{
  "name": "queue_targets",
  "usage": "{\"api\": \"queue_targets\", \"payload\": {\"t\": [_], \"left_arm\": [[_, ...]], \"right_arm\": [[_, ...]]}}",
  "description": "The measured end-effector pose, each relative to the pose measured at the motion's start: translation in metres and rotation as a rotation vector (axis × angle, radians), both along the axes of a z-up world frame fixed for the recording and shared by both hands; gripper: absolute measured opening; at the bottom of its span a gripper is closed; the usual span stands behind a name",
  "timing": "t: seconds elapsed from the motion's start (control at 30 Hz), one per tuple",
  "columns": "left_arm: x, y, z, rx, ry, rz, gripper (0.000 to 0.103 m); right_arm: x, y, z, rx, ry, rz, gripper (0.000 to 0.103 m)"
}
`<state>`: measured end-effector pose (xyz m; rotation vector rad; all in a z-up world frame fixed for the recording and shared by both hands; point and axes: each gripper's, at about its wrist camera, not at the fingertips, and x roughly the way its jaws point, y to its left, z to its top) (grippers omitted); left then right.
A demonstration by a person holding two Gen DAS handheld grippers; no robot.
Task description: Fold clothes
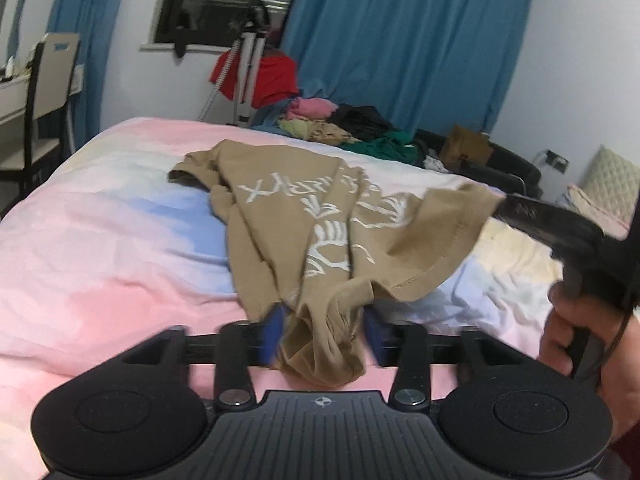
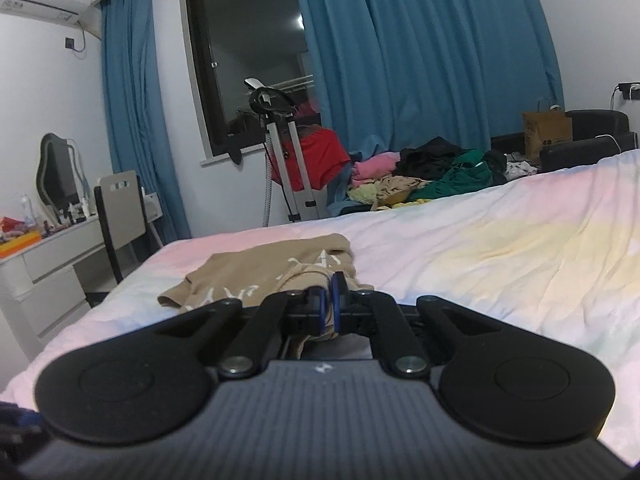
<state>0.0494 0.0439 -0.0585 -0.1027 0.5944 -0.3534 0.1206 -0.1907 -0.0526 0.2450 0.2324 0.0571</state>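
A tan T-shirt (image 1: pixel 320 216) with white lettering lies rumpled across the middle of the bed (image 1: pixel 100 240), print side up, its body running from the far left toward the near edge. Its near end is bunched into a thick wad between the blue pads of the left claw (image 1: pixel 324 332), whose fingers stand spread around the cloth, and the blur hides whether the pads actually press it. Its right corner is lifted off the cover and pulled taut by the right claw (image 2: pixel 329 300), whose fingers are pressed together on a thin fold of the fabric. In the left wrist view a hand (image 1: pixel 580 328) grips that tool's handle at the right edge.

The bed cover is a soft wash of pink, blue, pale yellow and white, creased in shallow wrinkles. At its far side sits a heap of clothes (image 2: pixel 420 176) in pink, black, green and yellow. Behind it hang blue curtains (image 2: pixel 420 60) on either side of a dark window (image 2: pixel 248 60), with a tripod stand (image 2: pixel 284 168) and a red cloth (image 2: pixel 320 156) draped near it. To the left stand a white bench (image 2: pixel 48 256) cluttered with small items and a chair (image 2: pixel 120 212). A brown paper bag (image 2: pixel 546 132) stands at the far right, and an air conditioner (image 2: pixel 44 4) is mounted high on the left wall.
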Motion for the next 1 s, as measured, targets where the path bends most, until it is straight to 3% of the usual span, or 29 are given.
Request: {"api": "queue_targets", "payload": {"t": [0.13, 0.23, 0.47, 0.6, 0.73, 0.83, 1.0], "left_arm": [[-0.002, -0.018, -0.003, 0.054, -0.039, -0.029, 0.071], [0.005, -0.029, -0.011, 0.082, -0.044, -0.05, 0.073], [-0.001, -0.061, -0.025, 0.277, -0.128, -0.091, 0.074], [0.006, -0.062, -0.032, 0.344, -0.136, 0.001, 0.075], [0.013, -0.052, -0.031, 0.375, -0.12, 0.106, 0.077], [0.012, -0.04, -0.023, 0.347, -0.127, 0.174, 0.078], [0.009, -0.032, -0.013, 0.314, -0.129, 0.214, 0.079]], "right_arm": [[-0.006, 0.002, 0.005, 0.024, -0.008, 0.016, 0.006], [-0.012, 0.004, 0.01, 0.03, -0.031, 0.028, 0.006], [-0.023, 0.002, 0.02, 0.046, -0.087, 0.033, 0.006], [-0.023, -0.002, 0.021, 0.055, -0.088, 0.019, 0.006], [-0.016, -0.01, 0.012, 0.076, -0.015, -0.024, 0.006], [-0.013, -0.021, 0.005, 0.126, 0.049, -0.057, 0.008], [-0.007, -0.023, -0.01, 0.129, 0.243, 0.029, 0.01]]}}
